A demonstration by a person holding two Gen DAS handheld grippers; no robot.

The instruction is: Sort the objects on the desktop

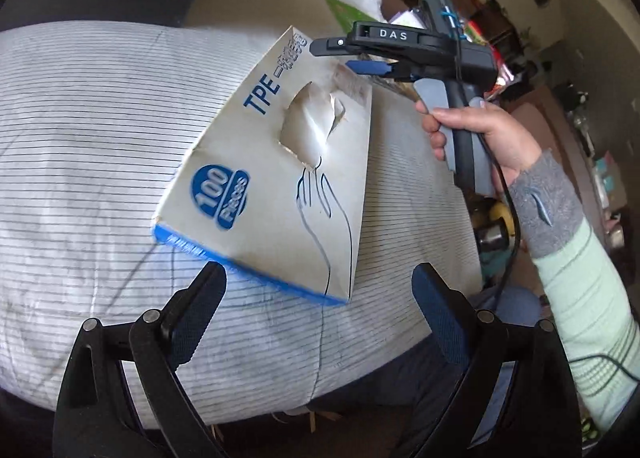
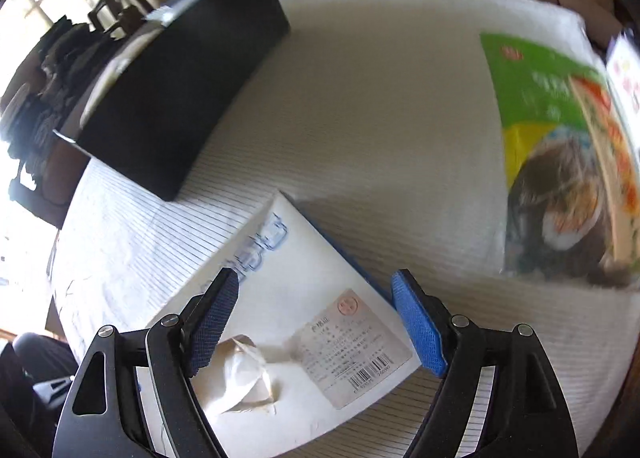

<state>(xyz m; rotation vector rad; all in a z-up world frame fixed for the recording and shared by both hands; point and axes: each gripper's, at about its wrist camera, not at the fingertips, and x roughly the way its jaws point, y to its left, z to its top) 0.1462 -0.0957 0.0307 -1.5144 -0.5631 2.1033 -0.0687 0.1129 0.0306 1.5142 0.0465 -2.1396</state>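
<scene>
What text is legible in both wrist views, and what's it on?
"TPE": top face of the glove box, followed by Chinese characters too distorted to read.
"100 Pieces": blue badge on the same box face.
"DAS": right gripper body, seen from the left wrist view.
White sticker on the box: print and barcode digits too small to read.
Green package: lettering blurred, unreadable.

A striped white cloth point(image 1: 80, 138) covers the surface; clutter point(image 1: 560, 98) lines the wall.
</scene>
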